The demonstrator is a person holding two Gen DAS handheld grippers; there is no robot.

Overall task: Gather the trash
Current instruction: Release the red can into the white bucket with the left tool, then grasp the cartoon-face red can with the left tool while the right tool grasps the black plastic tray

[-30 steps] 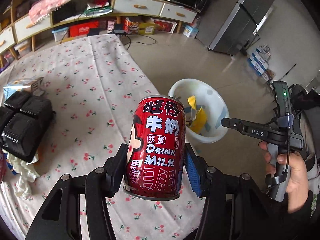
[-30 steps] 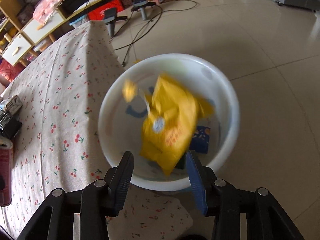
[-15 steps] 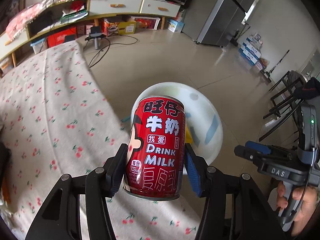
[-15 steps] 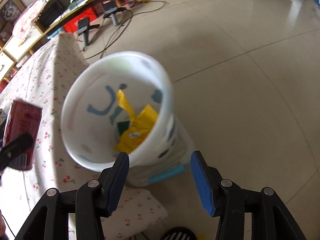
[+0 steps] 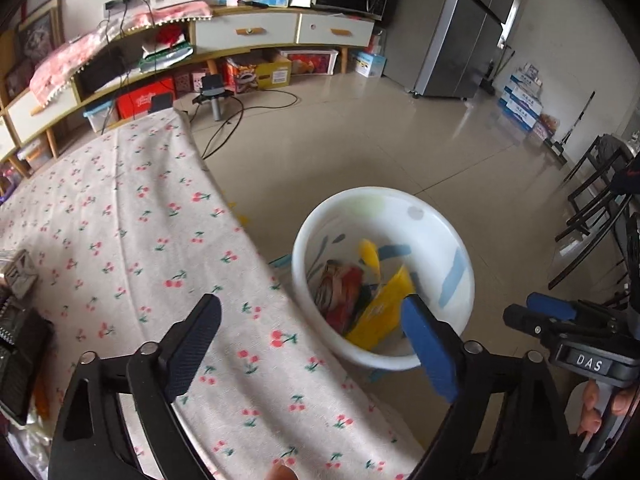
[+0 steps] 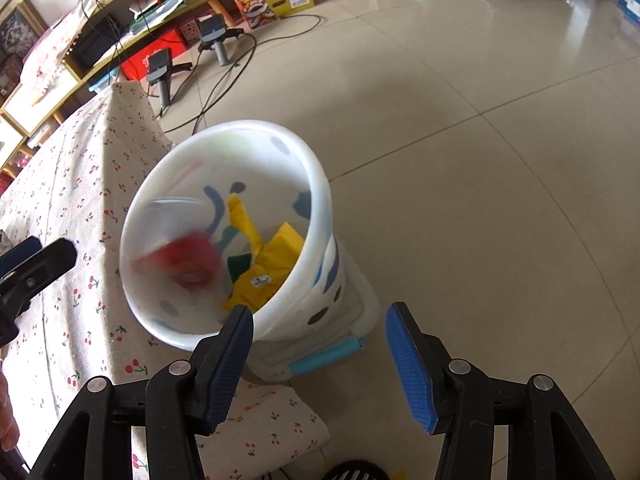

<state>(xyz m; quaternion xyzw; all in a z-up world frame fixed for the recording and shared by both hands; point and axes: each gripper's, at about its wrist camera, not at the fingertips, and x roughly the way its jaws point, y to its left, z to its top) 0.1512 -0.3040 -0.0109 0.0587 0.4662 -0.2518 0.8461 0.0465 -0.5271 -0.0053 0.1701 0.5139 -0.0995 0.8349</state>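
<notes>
A white bin (image 5: 460,280) (image 6: 316,184) stands on the floor beside the table. The red milk can (image 5: 340,296) (image 6: 188,260) lies blurred inside it, next to a yellow wrapper (image 5: 384,308) (image 6: 272,256). My left gripper (image 5: 316,344) is open and empty above the table edge, close to the bin; its tip shows in the right wrist view (image 6: 36,264). My right gripper (image 6: 320,356) is open and empty, above the bin's near side; it also shows in the left wrist view (image 5: 536,312).
The cherry-print tablecloth (image 5: 120,220) (image 6: 60,184) covers the table at left. Black objects (image 5: 16,340) lie at its left edge. Shelves with boxes (image 5: 240,68), camera stands with cables (image 6: 216,40), a fridge (image 5: 472,28) and dark chairs (image 5: 600,200) stand around the tiled floor.
My left gripper has opened and let go of the red can, which has dropped into the bin. The right gripper has stayed open near the bin.
</notes>
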